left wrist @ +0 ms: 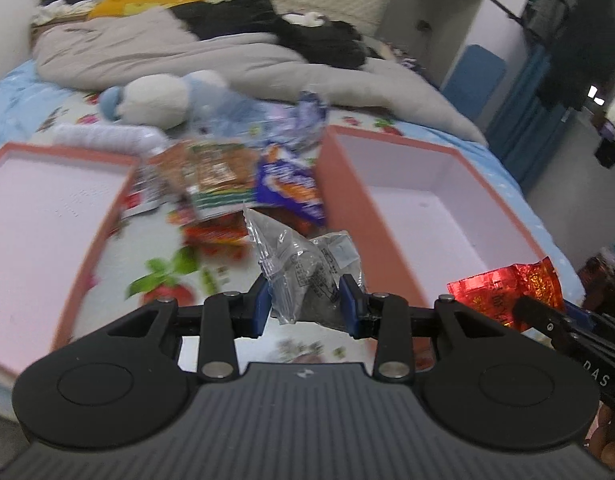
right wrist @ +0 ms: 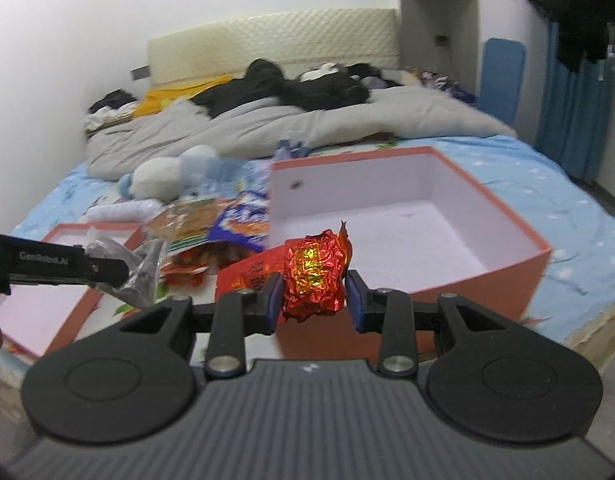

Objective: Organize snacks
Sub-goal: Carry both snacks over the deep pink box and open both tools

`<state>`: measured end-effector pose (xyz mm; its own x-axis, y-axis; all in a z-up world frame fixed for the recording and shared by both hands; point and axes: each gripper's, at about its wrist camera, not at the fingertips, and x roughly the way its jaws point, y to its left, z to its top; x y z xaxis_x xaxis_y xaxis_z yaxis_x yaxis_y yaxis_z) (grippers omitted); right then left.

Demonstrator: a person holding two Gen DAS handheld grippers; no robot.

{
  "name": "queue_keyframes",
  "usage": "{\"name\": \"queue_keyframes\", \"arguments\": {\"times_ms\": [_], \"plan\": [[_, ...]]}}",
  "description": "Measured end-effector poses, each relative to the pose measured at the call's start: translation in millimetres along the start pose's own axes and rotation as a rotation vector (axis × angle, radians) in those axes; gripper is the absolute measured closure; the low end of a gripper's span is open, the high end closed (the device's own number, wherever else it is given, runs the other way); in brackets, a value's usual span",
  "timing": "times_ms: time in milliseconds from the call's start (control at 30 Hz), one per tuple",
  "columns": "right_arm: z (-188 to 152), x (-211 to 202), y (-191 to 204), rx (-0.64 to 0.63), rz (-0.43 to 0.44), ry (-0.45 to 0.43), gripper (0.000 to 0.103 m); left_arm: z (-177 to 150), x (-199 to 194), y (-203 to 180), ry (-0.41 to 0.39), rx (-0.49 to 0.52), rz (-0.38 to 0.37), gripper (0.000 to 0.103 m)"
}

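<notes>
My left gripper is shut on a clear plastic snack bag with dark contents, held above the bed between two boxes; the bag also shows in the right wrist view. My right gripper is shut on a crinkled red foil snack packet, held at the near left corner of the deep orange box. The packet shows at the right in the left wrist view. A pile of snack packs lies between the boxes, with a purple bag among them.
A shallow orange box lid with a white inside lies at the left, the deep box at the right. A white and blue plush toy and a grey duvet lie behind. The bed edge is near.
</notes>
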<state>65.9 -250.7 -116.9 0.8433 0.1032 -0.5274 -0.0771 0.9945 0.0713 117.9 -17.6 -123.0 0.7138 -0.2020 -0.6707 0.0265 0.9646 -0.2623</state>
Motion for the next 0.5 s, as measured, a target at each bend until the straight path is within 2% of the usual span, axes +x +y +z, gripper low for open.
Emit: {"name": "queue_keyframes", "arguments": {"times_ms": [233, 500], "plan": [[11, 6, -38, 0.045, -0.053, -0.022, 0.067, 27, 30, -53, 0.001, 0.068, -0.091, 0.062], [29, 42, -69, 0.048, -0.083, -0.026, 0.067, 61, 76, -100, 0.024, 0.145, -0.142, 0.062]]}}
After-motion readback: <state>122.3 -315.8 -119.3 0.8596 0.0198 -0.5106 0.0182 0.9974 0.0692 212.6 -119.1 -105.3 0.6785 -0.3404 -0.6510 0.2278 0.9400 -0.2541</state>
